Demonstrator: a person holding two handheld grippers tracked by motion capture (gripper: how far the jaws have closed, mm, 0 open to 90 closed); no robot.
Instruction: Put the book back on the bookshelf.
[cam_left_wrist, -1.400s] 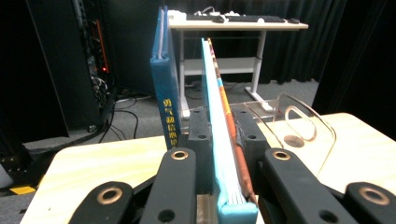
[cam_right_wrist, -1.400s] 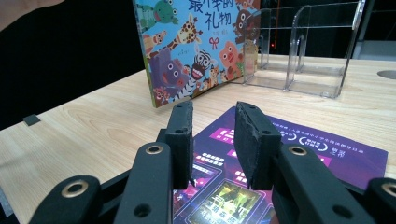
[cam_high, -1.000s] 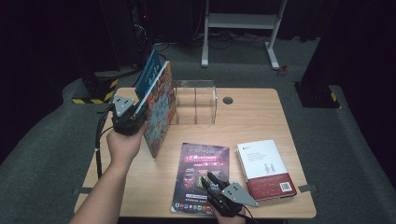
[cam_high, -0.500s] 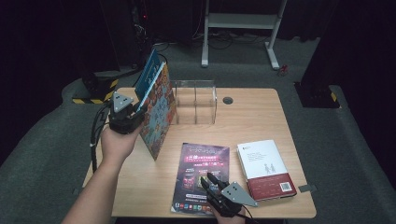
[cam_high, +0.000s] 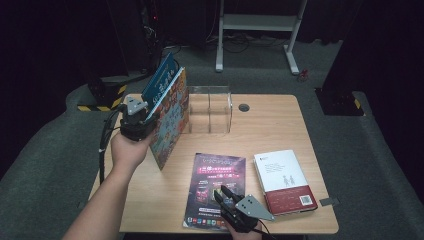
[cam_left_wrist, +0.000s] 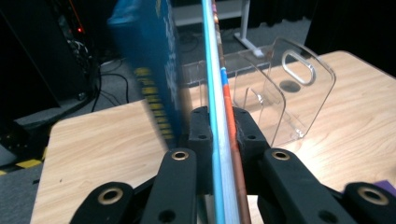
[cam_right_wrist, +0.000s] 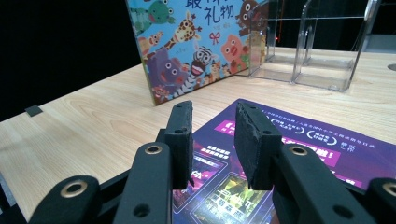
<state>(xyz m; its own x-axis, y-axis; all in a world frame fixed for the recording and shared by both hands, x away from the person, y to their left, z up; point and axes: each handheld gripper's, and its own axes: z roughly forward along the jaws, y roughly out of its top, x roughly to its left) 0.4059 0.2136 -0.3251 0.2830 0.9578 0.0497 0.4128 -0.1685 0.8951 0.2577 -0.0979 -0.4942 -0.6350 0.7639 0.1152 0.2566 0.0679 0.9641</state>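
Wooden table (cam_high: 280, 130), left gripper (cam_left_wrist: 219, 126) clenched on picture book (cam_high: 170, 120); animal cover (cam_right_wrist: 196, 42) beyond released right gripper (cam_right_wrist: 212, 135).

The high view looks forward and down from above the person's side, taking in the whole table (cam_high: 280, 130) from well back. The left gripper view rides on the left hand-held gripper (cam_left_wrist: 223, 126), close up, facing along the picture book (cam_left_wrist: 219, 93) toward the clear acrylic rack (cam_left_wrist: 289, 93) and the table's far edge. The right gripper view sits low, near the table top, looking across the purple leaflet (cam_right_wrist: 327, 140). All three views share the picture book (cam_right_wrist: 196, 42) and the clear acrylic rack (cam_right_wrist: 317, 42).
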